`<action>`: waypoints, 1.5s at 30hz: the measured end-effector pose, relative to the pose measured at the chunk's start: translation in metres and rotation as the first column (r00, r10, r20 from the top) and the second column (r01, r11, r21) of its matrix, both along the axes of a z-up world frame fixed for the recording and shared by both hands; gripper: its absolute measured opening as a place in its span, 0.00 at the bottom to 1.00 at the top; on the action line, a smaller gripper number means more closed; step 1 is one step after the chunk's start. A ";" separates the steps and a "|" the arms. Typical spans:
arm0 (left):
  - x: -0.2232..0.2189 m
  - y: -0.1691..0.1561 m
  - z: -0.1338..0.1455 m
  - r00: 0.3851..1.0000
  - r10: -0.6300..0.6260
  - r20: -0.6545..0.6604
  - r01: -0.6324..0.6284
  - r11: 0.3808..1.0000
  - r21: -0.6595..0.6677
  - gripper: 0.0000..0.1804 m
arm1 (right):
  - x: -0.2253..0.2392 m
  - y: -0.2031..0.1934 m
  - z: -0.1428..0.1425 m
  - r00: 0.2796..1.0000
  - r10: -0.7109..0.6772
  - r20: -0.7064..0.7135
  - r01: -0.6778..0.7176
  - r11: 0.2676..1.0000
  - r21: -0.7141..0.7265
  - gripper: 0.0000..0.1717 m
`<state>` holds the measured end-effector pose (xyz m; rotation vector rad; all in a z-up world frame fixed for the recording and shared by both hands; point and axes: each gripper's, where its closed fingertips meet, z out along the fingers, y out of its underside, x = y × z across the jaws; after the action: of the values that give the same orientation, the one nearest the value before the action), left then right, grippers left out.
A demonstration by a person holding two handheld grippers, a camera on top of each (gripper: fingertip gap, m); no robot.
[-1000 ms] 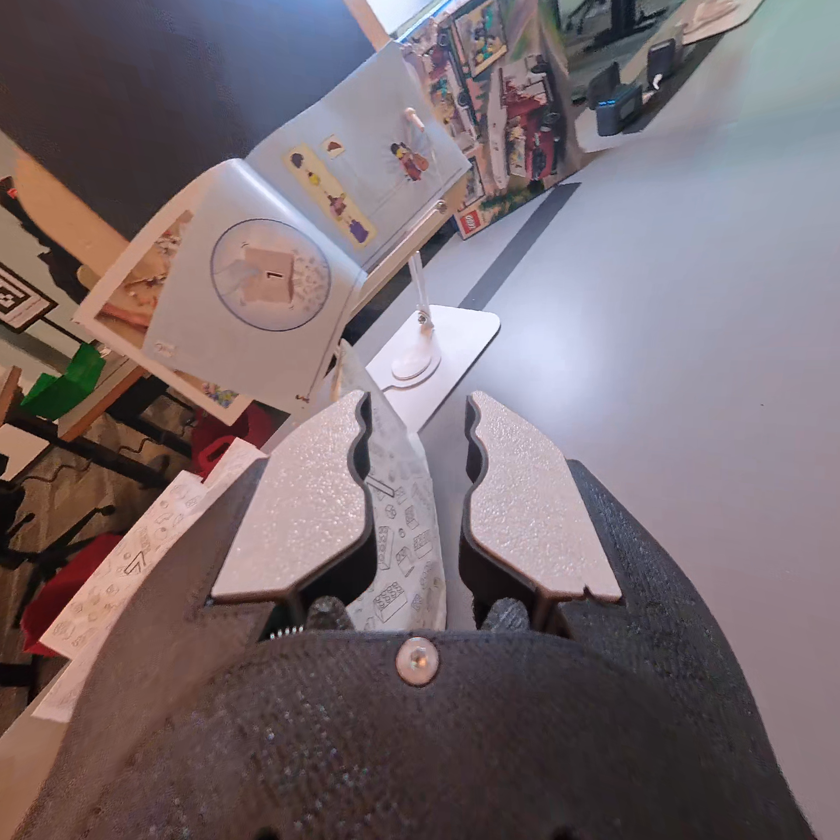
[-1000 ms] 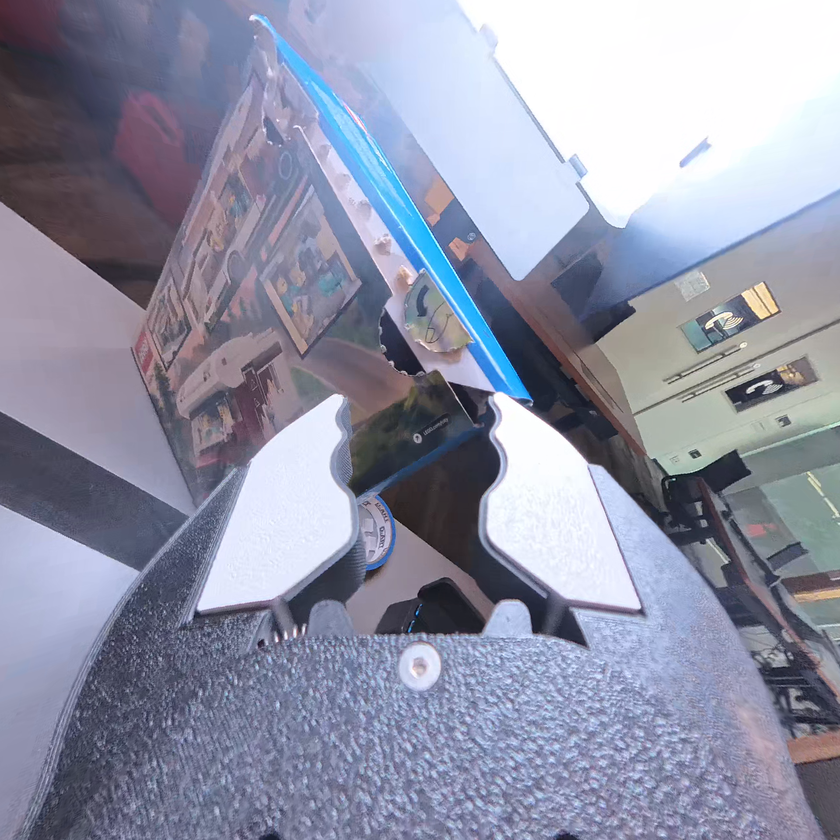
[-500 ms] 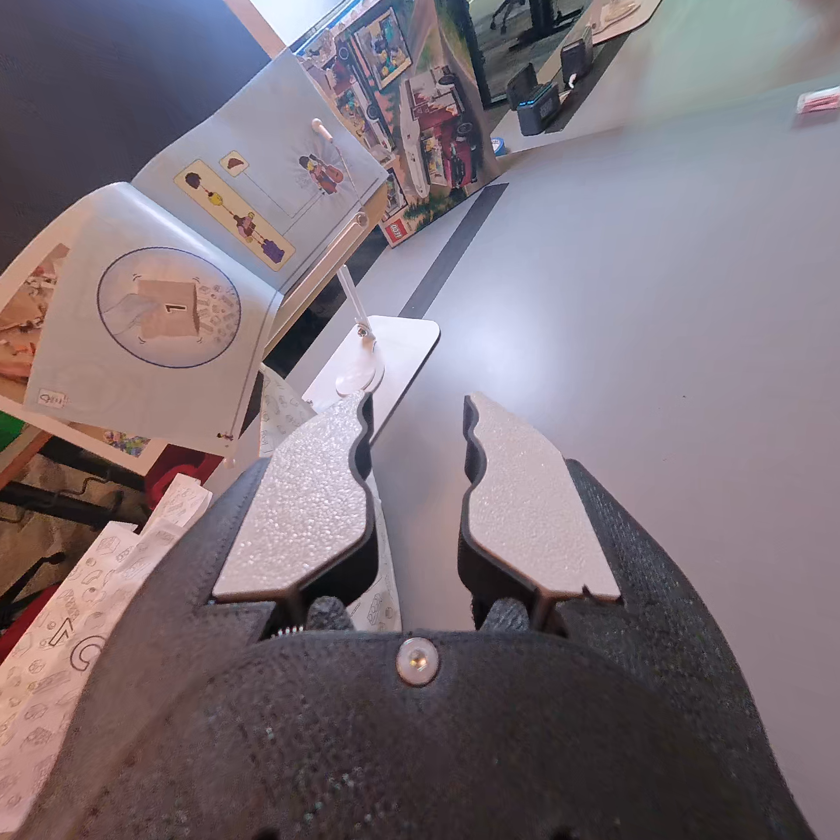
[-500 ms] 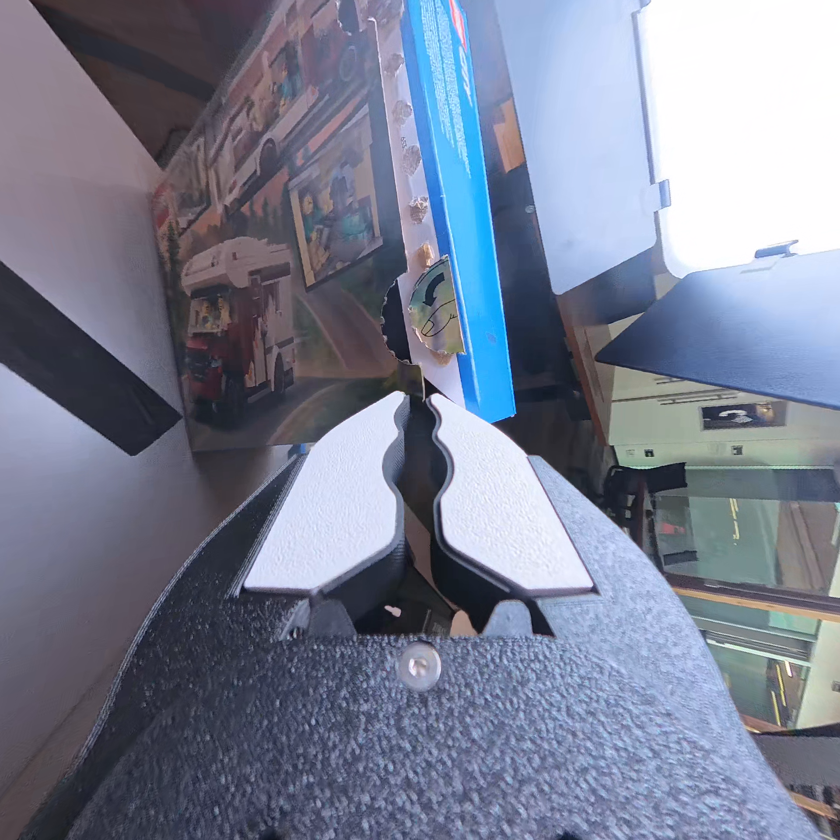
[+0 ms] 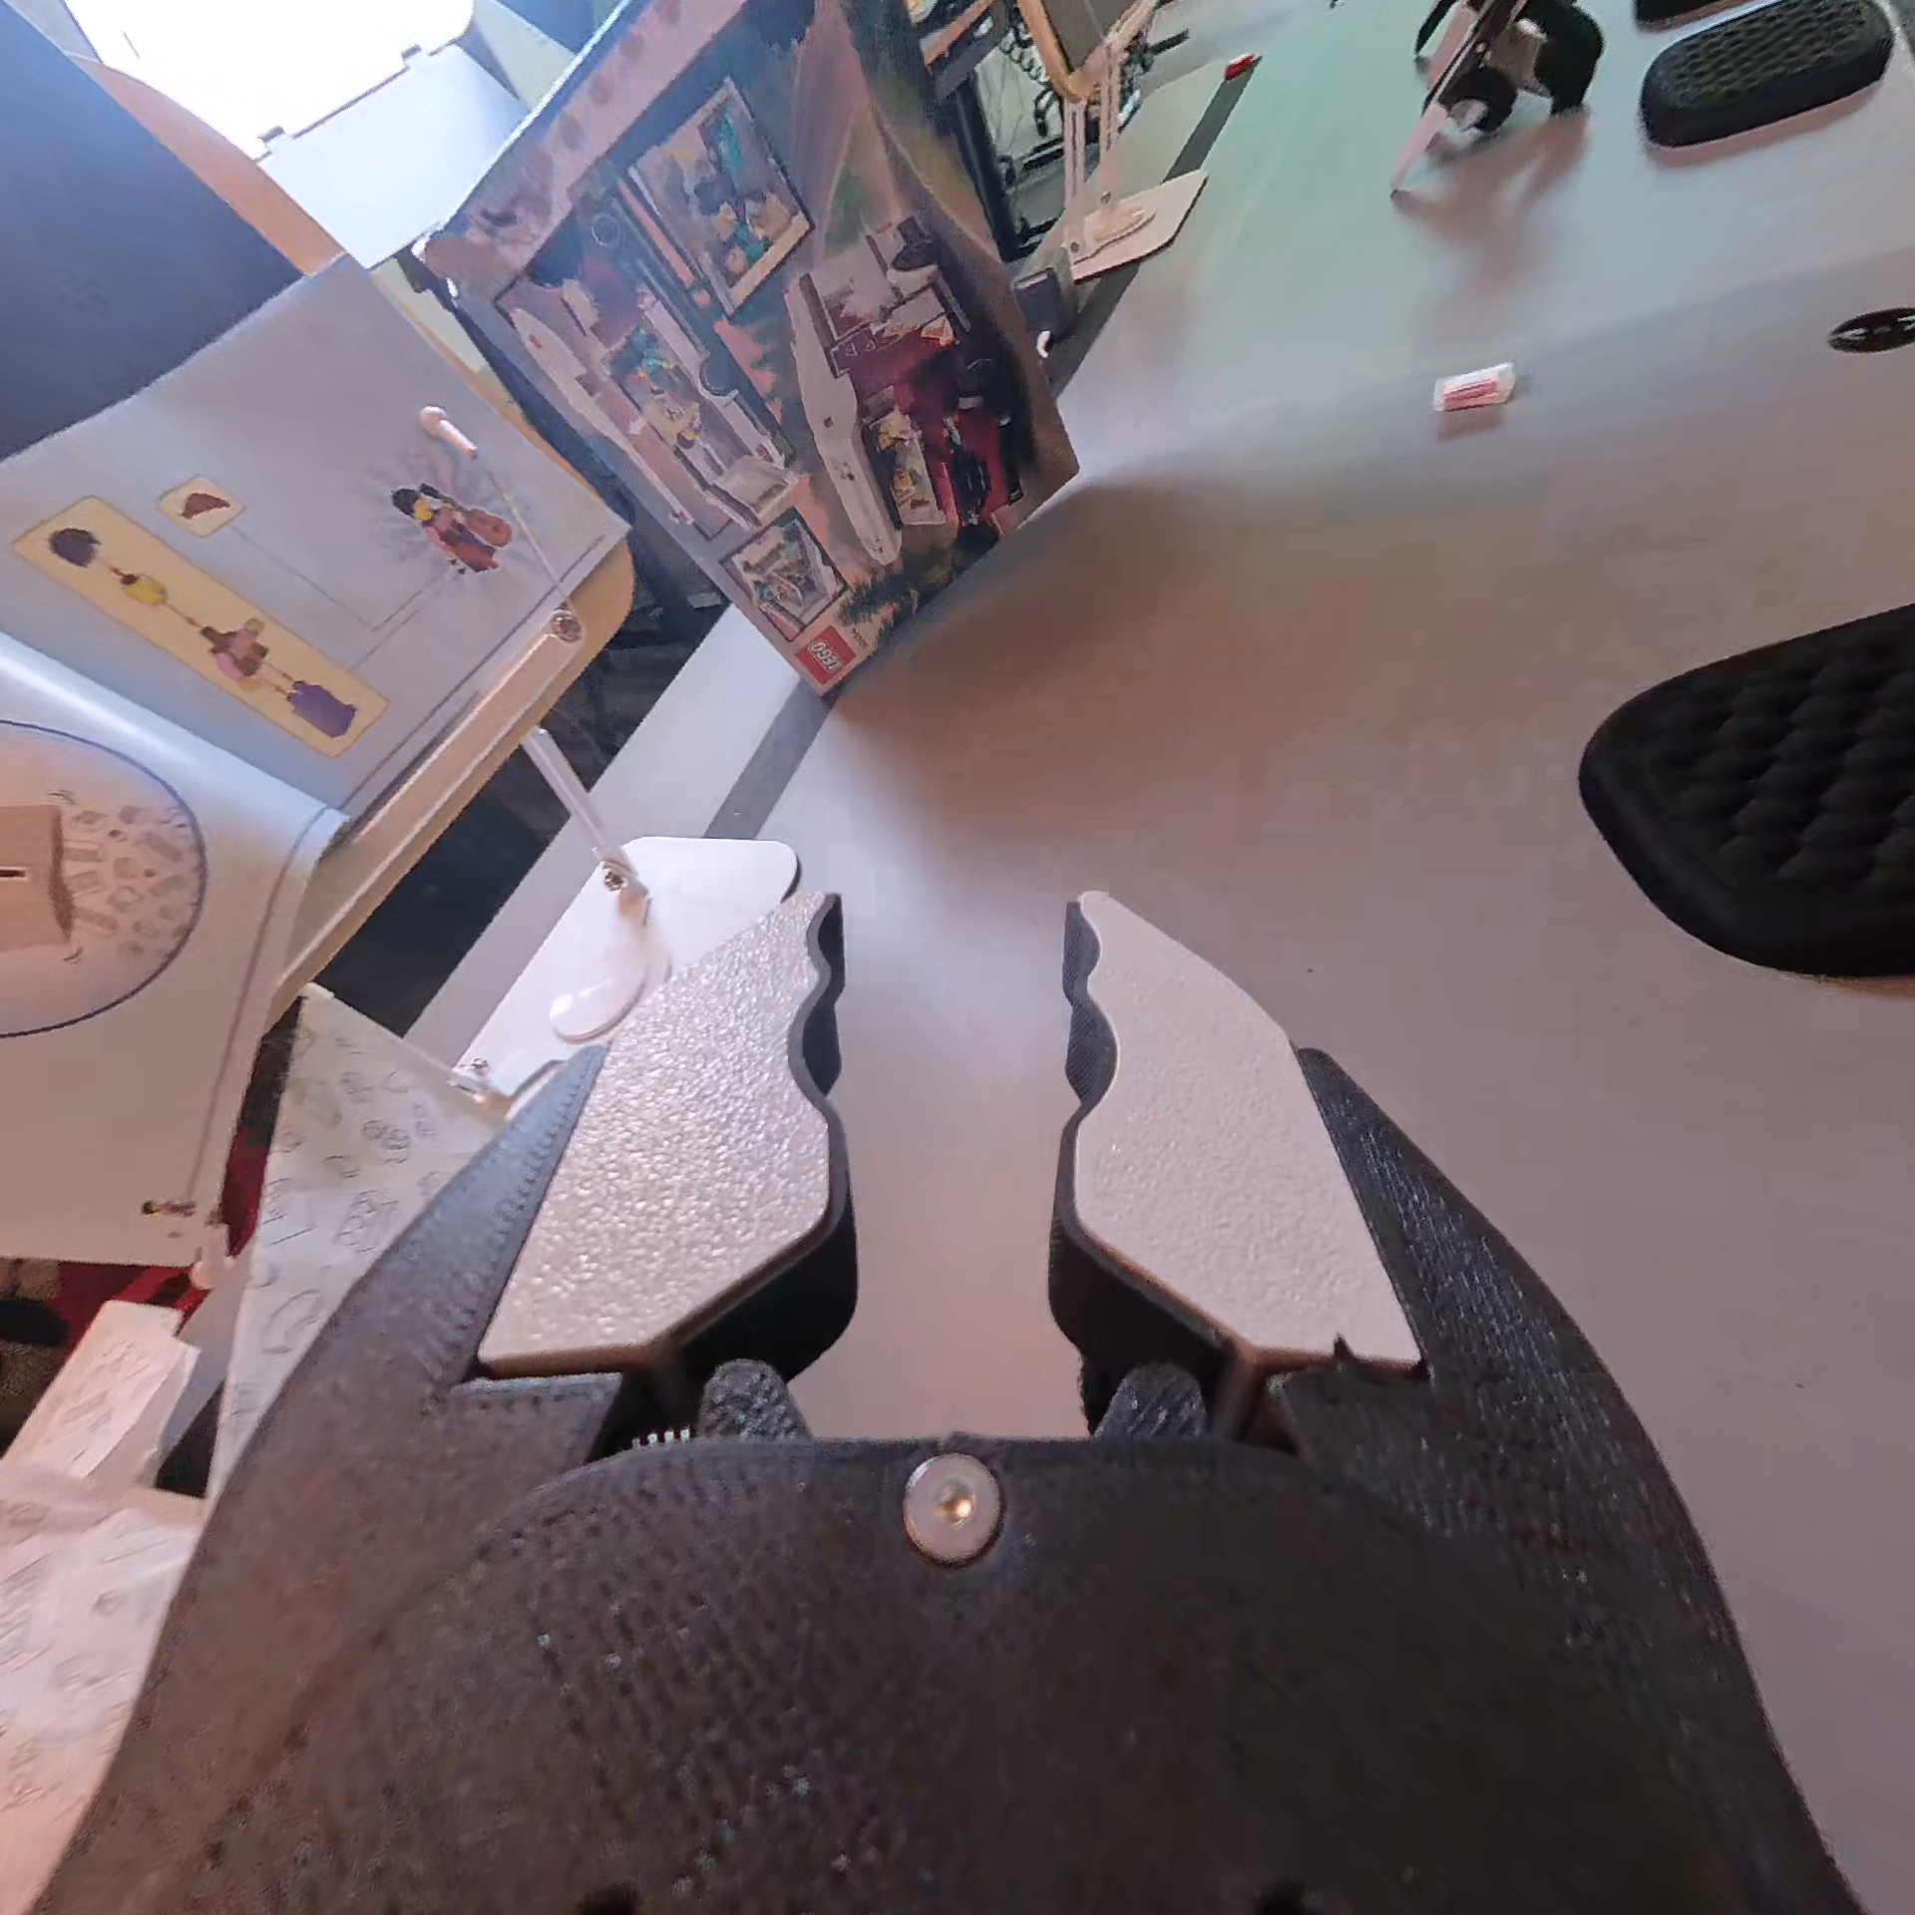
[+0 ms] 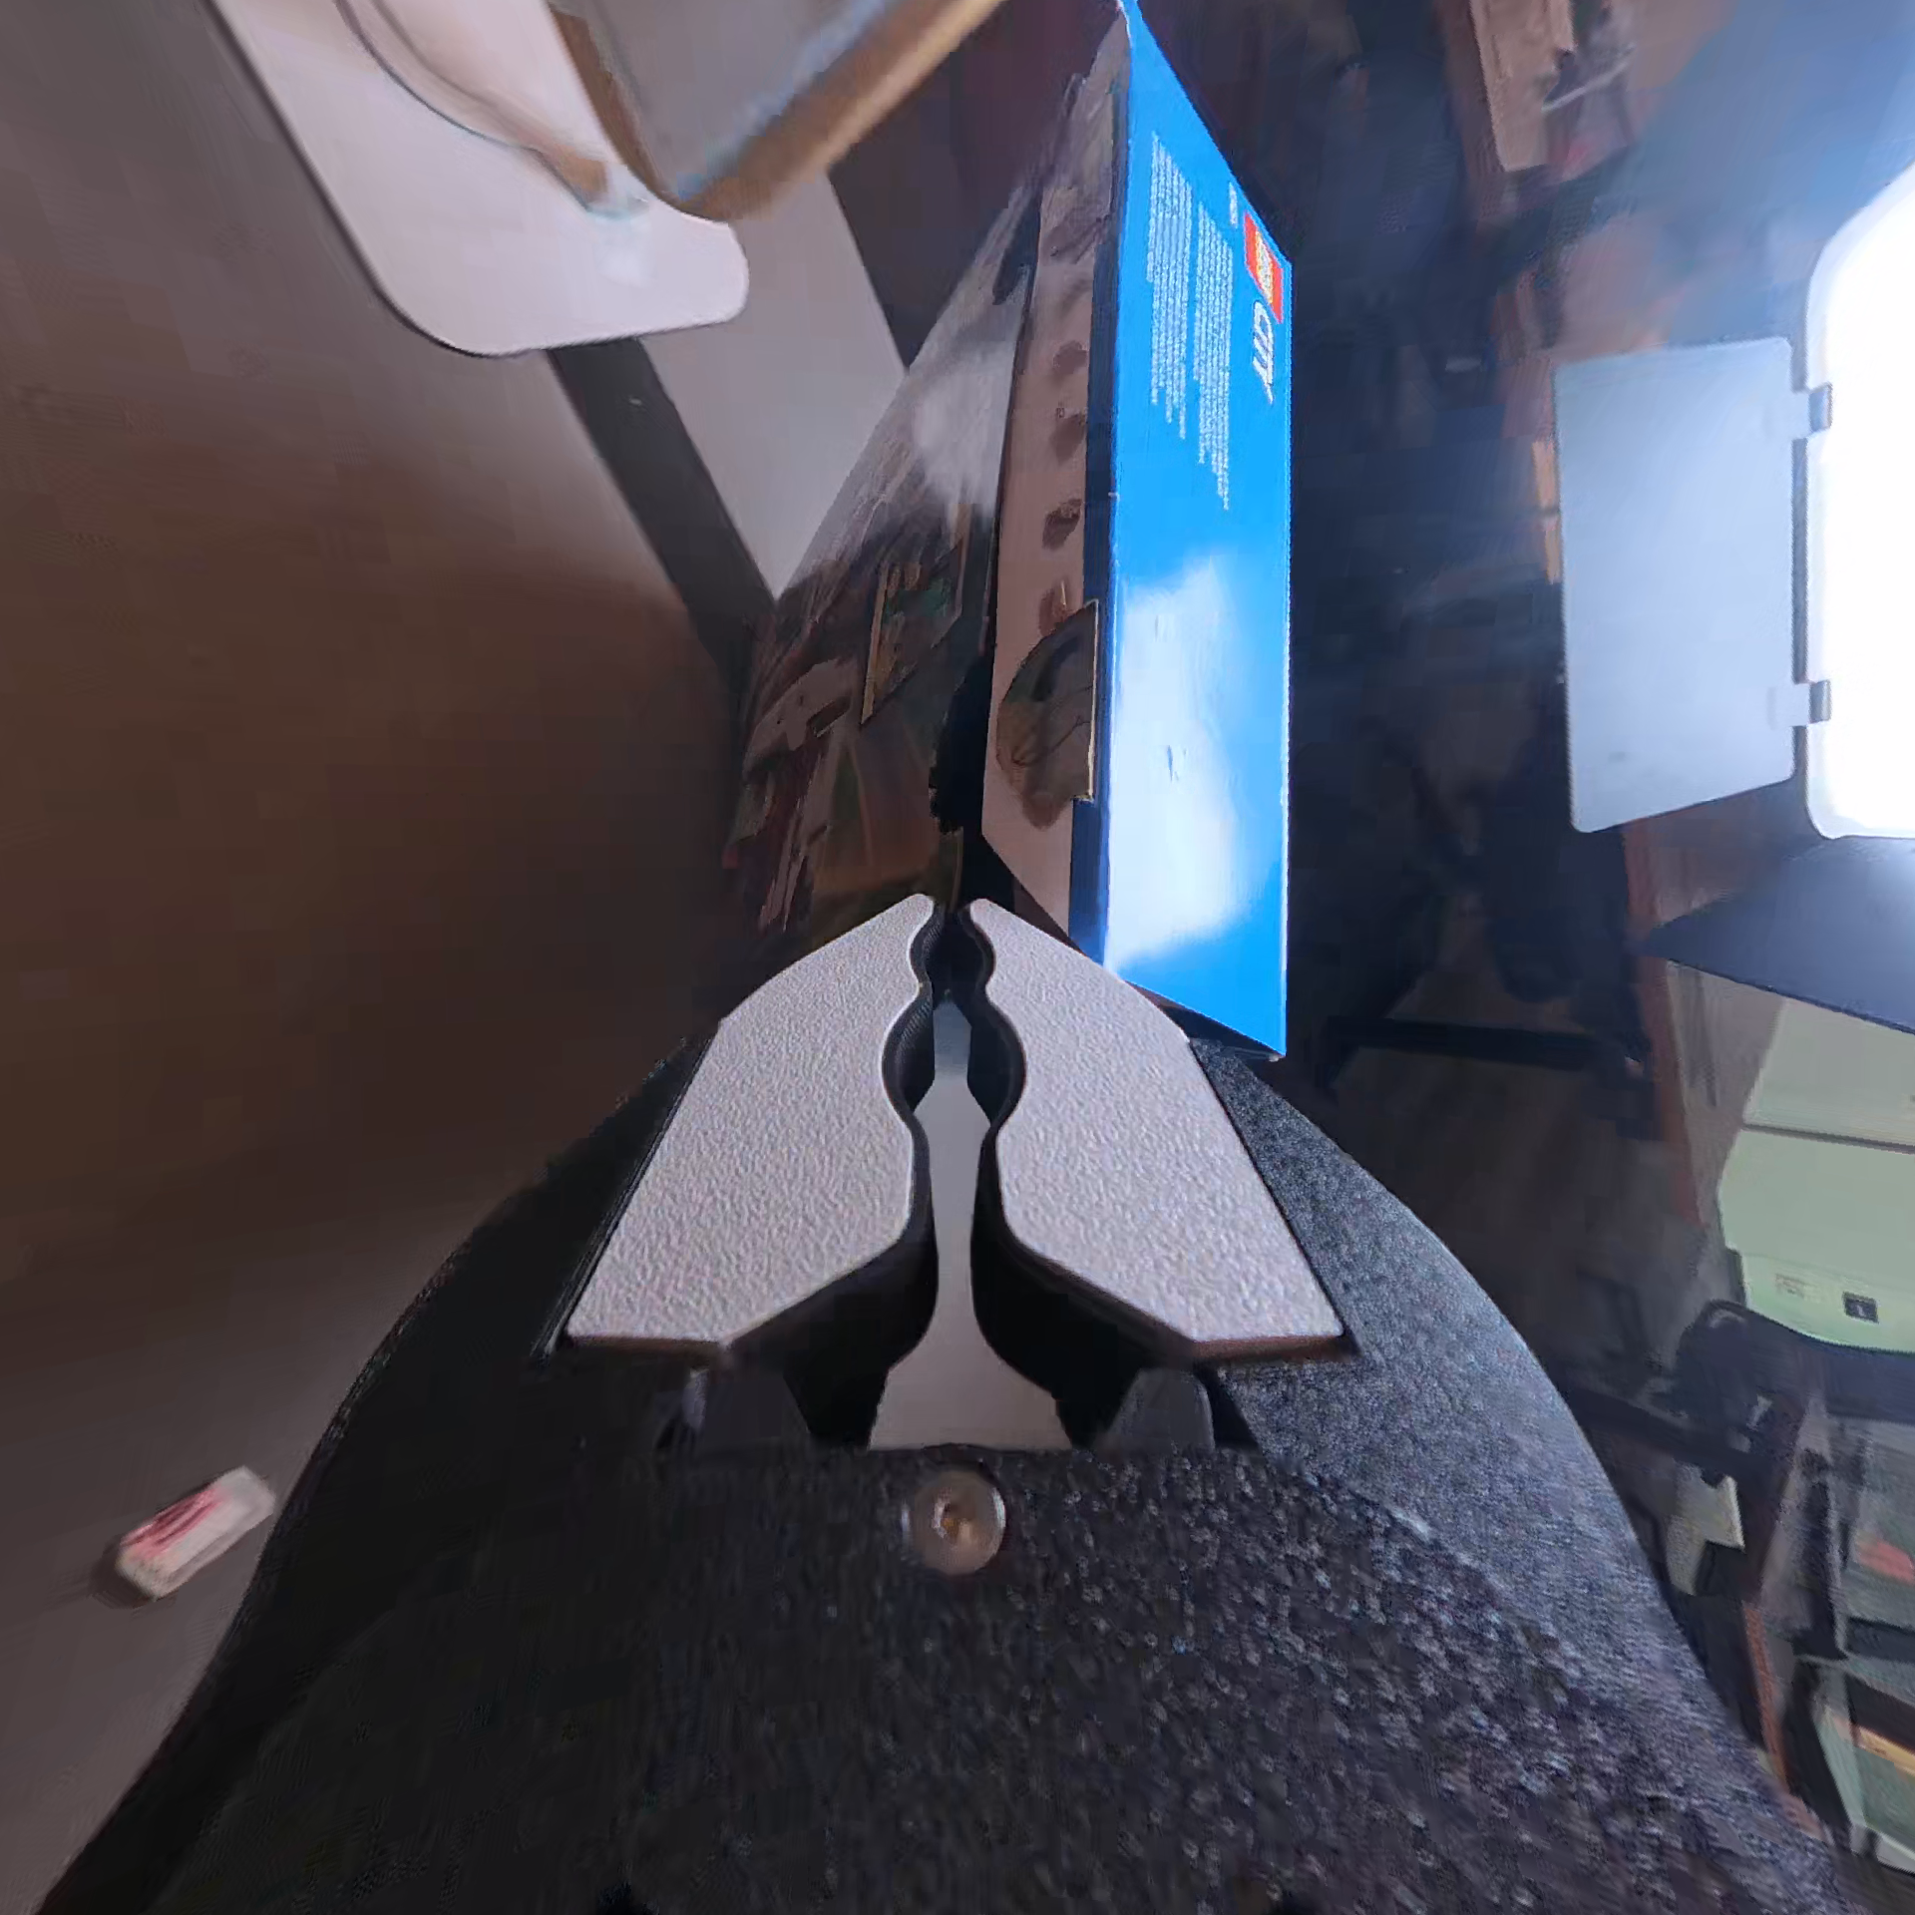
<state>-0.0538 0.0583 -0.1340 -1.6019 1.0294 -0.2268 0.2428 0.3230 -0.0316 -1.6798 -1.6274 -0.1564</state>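
Hovering low over the bare grey counter (image 5: 1295, 642), the left claw (image 5: 948, 917) stands wide with nothing between its pads. At its near left lie white printed paper bags (image 5: 342, 1130), at least two. Just beside its left finger is the white base of a stand (image 5: 705, 881) that carries one open booklet (image 5: 311, 497).

The right claw (image 6: 948, 912) is closed to a sliver. Its tips sit at the thin edge of the torn end flap (image 6: 1036, 808) of a picture box (image 6: 1192, 518). The edge seems to run in between the pads, though how firmly they press is hard to tell. The box stands on its edge at the far left of the counter, past the booklet.

As I judge it, thin cardboard pinched only at the tips could tear further or slide out. A tug on the flap could tip the box toward the booklet stand. The left claw is also close enough to that base to nudge it.

Counted:
- one box
- one booklet
- two white stands, the second (image 5: 1119, 197) far off
- two black textured pads, one to the right (image 5: 1762, 808) and one far (image 5: 1762, 62)
- one small pink-and-white piece (image 5: 1472, 392) lying alone, well apart from both claws
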 end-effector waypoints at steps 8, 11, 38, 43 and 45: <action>0.019 0.003 -0.033 0.976 -0.062 0.211 0.101 0.979 -0.176 0.42 | -0.040 -0.185 0.001 0.952 0.151 -0.266 -0.205 0.961 -0.187 0.00; 0.030 -0.001 -0.038 0.934 -0.100 0.342 0.197 0.945 -0.262 0.55 | -0.068 -0.249 0.001 0.897 0.202 -0.393 -0.316 0.915 -0.250 0.00; 0.041 -0.056 0.008 0.965 -0.132 0.228 0.140 0.990 -0.020 0.63 | -0.149 -0.277 0.006 0.865 0.472 0.173 -0.480 0.675 0.560 0.21; 0.032 -0.071 -0.005 0.992 -0.119 -0.035 0.123 0.974 0.188 0.63 | -0.157 -0.304 0.033 0.791 0.612 -0.014 -0.583 0.760 0.288 0.14; 0.035 -0.081 -0.009 0.985 -0.131 -0.108 0.155 0.954 0.257 0.63 | -0.159 -0.311 0.037 0.770 0.636 -0.051 -0.617 0.762 0.196 0.15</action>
<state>-0.0191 -0.0225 -0.1426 -1.3066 1.1947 -0.1102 0.0838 0.0119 0.0056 -0.9177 -1.9372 0.1367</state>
